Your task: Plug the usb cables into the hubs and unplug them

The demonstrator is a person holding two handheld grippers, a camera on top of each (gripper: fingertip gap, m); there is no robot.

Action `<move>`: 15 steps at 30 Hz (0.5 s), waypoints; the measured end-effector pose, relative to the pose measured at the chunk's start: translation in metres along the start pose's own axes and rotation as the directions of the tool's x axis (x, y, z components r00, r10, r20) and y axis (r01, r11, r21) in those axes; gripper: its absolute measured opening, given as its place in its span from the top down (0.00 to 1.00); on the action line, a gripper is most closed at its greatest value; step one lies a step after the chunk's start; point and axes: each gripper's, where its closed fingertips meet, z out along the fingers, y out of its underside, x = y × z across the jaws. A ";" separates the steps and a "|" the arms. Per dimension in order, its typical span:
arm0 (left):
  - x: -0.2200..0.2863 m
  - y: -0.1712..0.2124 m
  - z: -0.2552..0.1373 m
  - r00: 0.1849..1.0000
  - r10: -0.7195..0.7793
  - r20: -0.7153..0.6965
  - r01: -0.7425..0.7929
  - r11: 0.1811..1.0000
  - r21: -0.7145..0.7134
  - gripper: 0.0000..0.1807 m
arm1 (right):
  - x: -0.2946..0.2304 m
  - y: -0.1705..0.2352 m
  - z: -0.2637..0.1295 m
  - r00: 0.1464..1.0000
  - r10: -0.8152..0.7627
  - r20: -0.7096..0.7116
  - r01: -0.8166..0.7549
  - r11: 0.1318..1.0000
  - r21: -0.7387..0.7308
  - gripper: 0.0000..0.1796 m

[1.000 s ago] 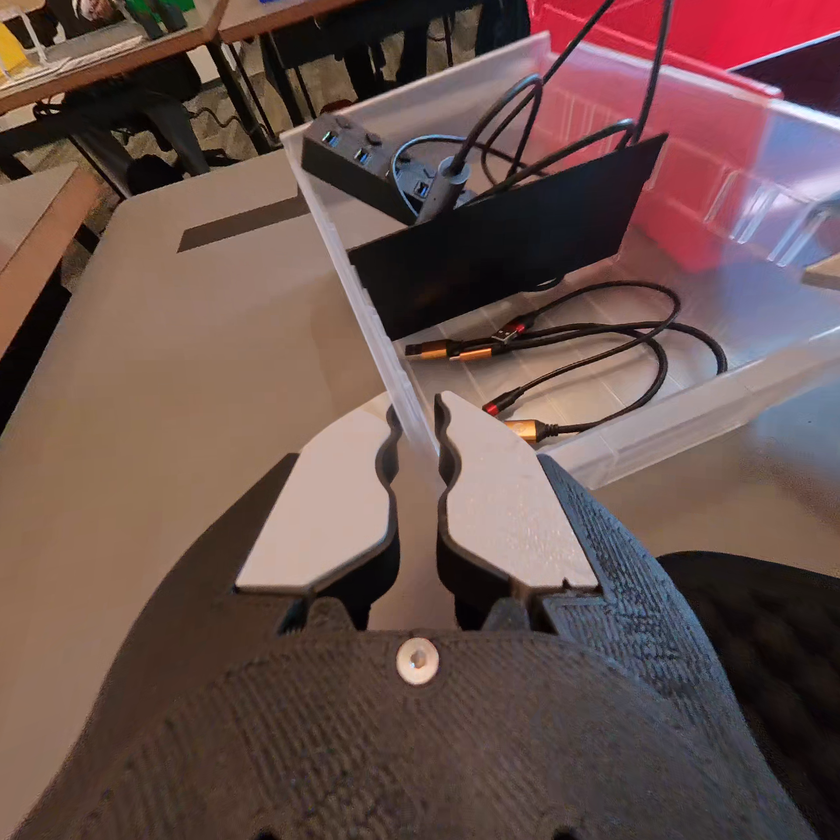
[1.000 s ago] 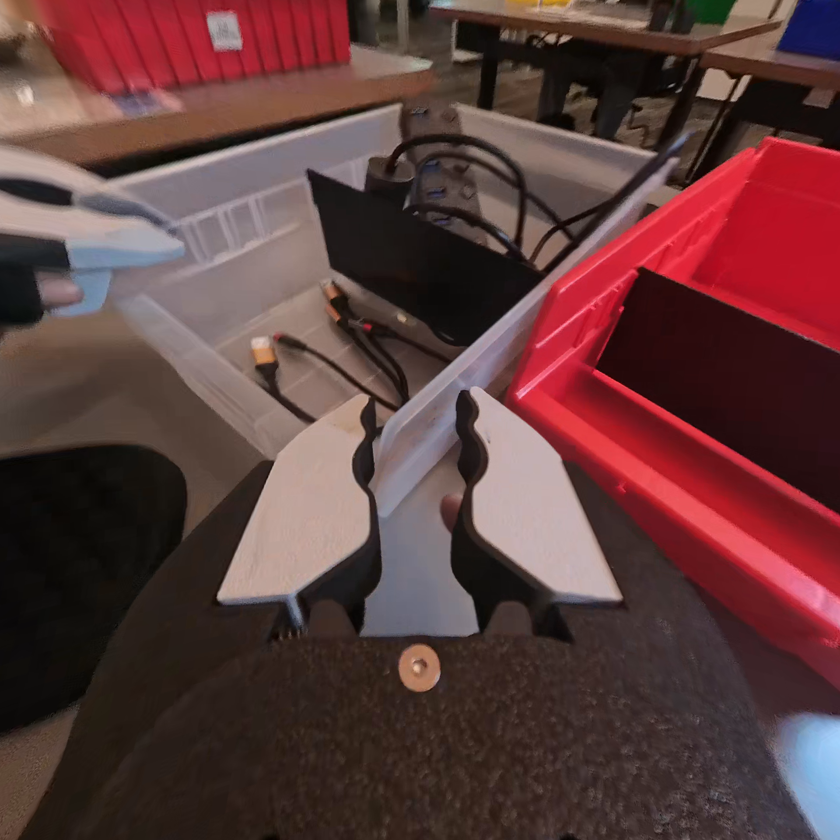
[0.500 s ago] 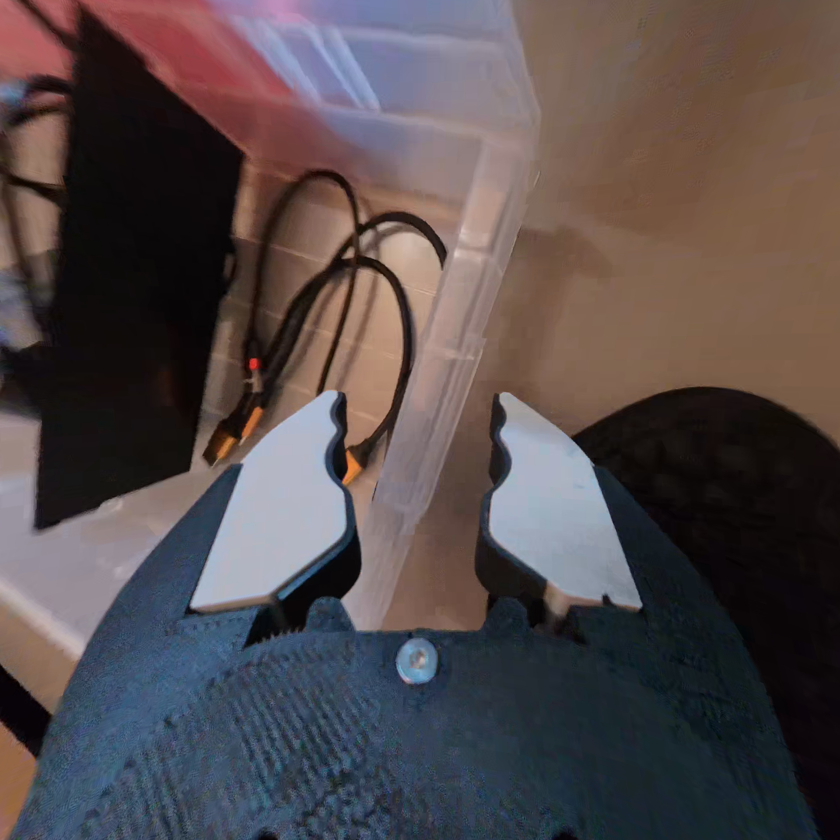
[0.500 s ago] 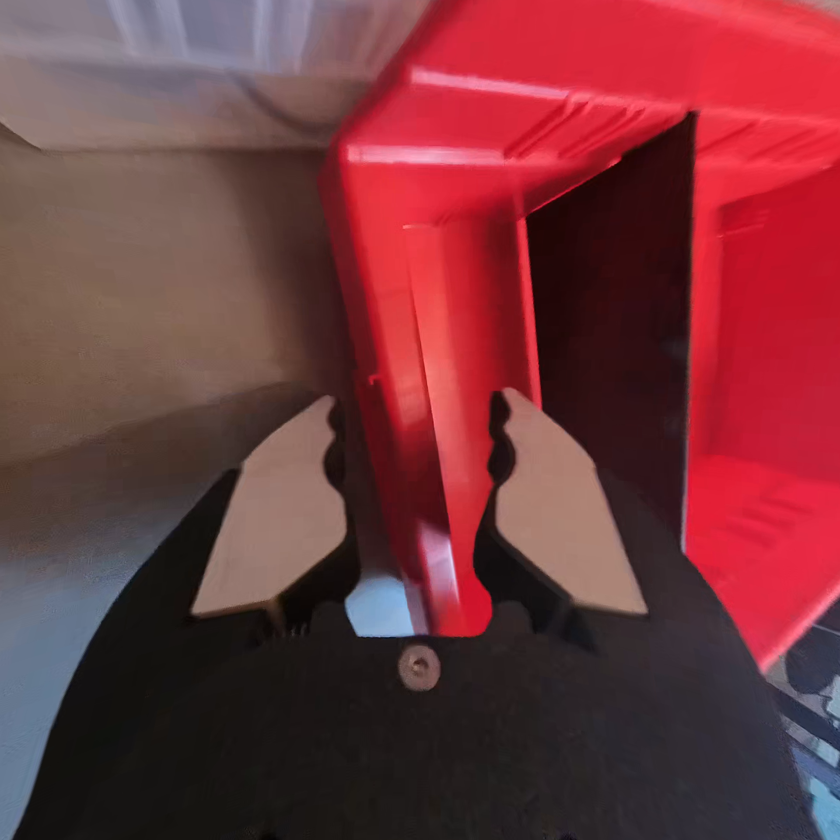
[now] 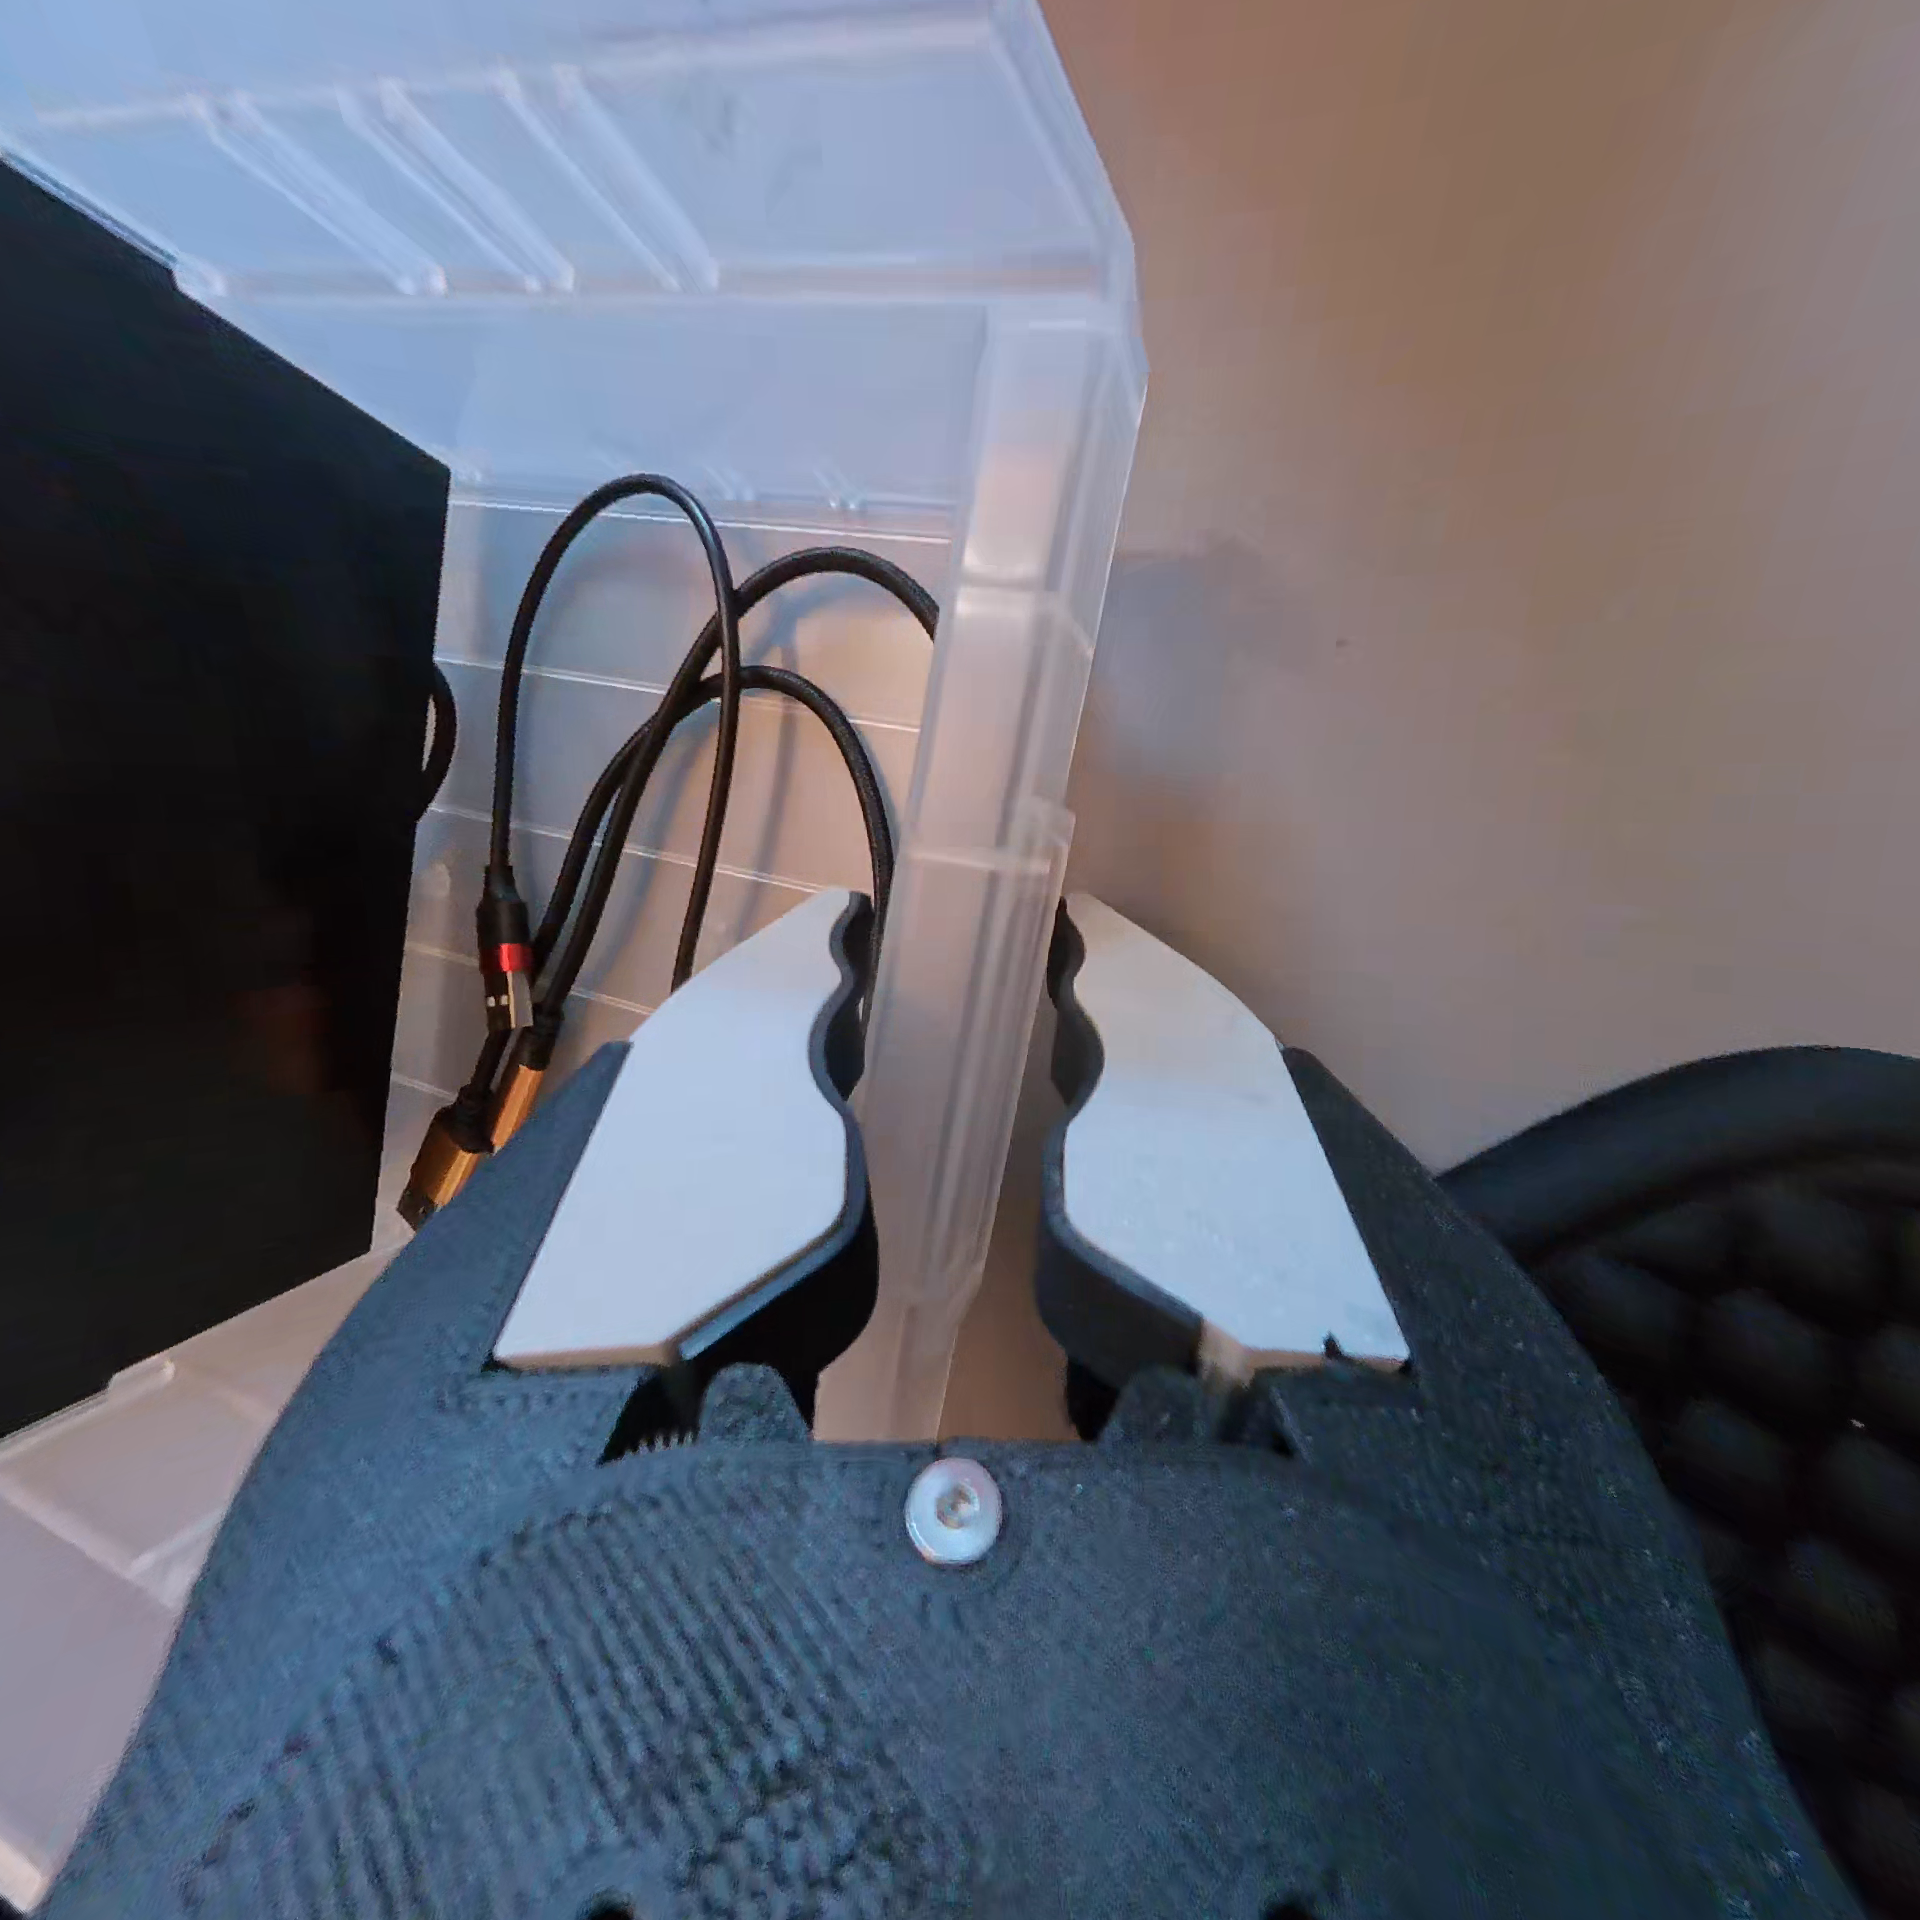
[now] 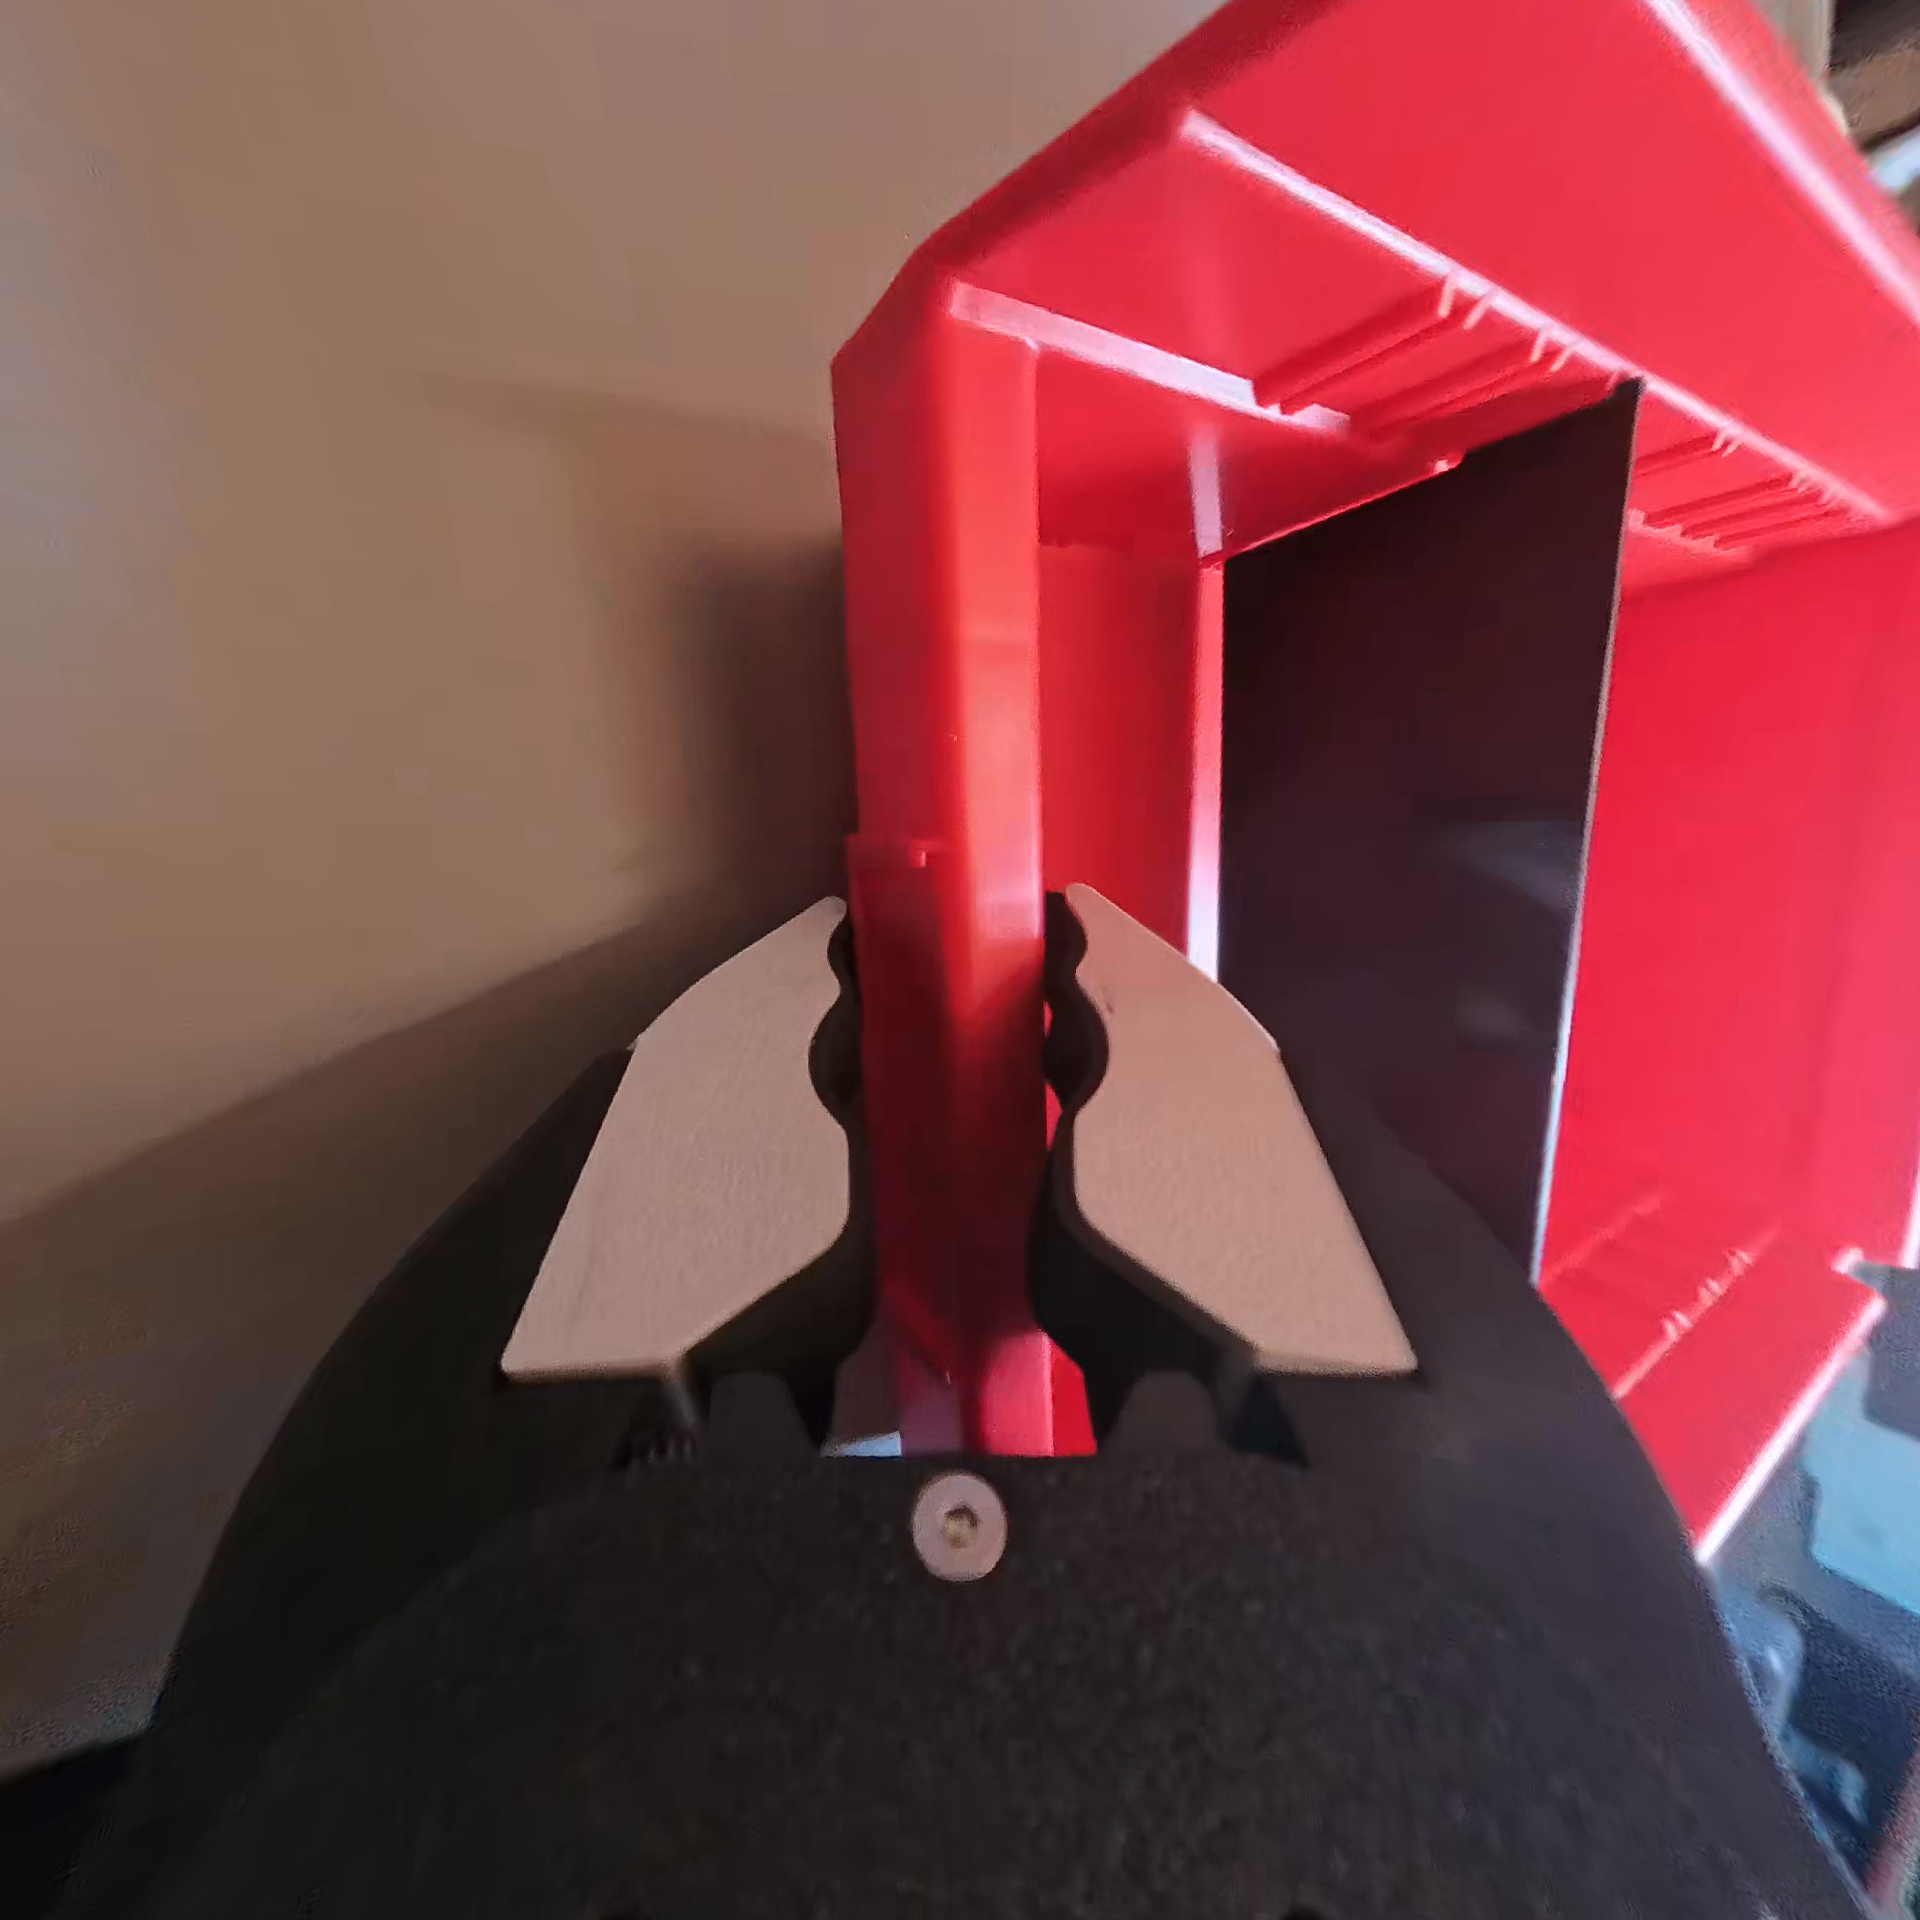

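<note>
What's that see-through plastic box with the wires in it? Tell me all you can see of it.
The clear bin is frosted, see-through plastic with ribbed walls and a thick rim. A black divider panel stands inside it. Beside the panel lie looped black cables with gold and red-banded plugs. The left tool straddles its side wall, one finger inside and one outside. The bin rests on a tan table.

Likely workshop or lab bench, though close view shows little. Plain tan tabletop (image 5: 1507, 520) beyond tongs. Clear plastic storage bin (image 5: 1039, 644) with black divider (image 5: 187, 727) and loose USB cables (image 5: 717, 665); red parts bin (image 6: 940, 644) with black divider (image 6: 1413, 831).
</note>
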 end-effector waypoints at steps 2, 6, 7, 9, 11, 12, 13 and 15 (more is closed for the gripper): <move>-0.009 0.000 0.003 1.000 -0.012 0.015 0.012 1.000 -0.004 0.82 | 0.014 0.023 -0.002 0.999 0.004 -0.053 -0.006 0.999 -0.048 0.82; -0.034 -0.002 0.013 0.998 -0.029 0.049 0.029 1.000 -0.004 0.81 | 0.046 0.057 0.005 0.995 0.013 -0.098 -0.023 0.994 -0.109 0.83; -0.041 -0.002 0.015 0.998 -0.033 0.056 0.033 0.999 -0.003 0.81 | 0.053 0.062 0.009 0.995 0.012 -0.101 -0.023 0.994 -0.108 0.83; -0.055 -0.002 0.019 0.997 -0.032 0.072 0.032 0.999 -0.002 0.81 | 0.067 0.071 0.016 0.994 0.005 -0.106 -0.017 0.993 -0.115 0.83; -0.068 0.000 0.023 0.997 -0.040 0.072 0.041 0.999 -0.003 0.81 | 0.080 0.077 0.022 0.993 -0.004 -0.114 -0.008 0.994 -0.106 0.83; -0.074 0.001 0.025 0.996 -0.044 0.073 0.044 0.999 -0.003 0.81 | 0.085 0.080 0.025 0.993 -0.008 -0.117 -0.004 0.995 -0.104 0.83; -0.079 0.001 0.026 0.996 -0.048 0.077 0.049 0.999 -0.004 0.81 | 0.089 0.081 0.026 0.993 -0.007 -0.121 -0.006 0.995 -0.104 0.83; -0.087 0.002 0.029 0.995 -0.057 0.081 0.058 0.998 -0.007 0.81 | 0.094 0.082 0.027 0.990 0.012 -0.137 -0.027 0.994 -0.109 0.83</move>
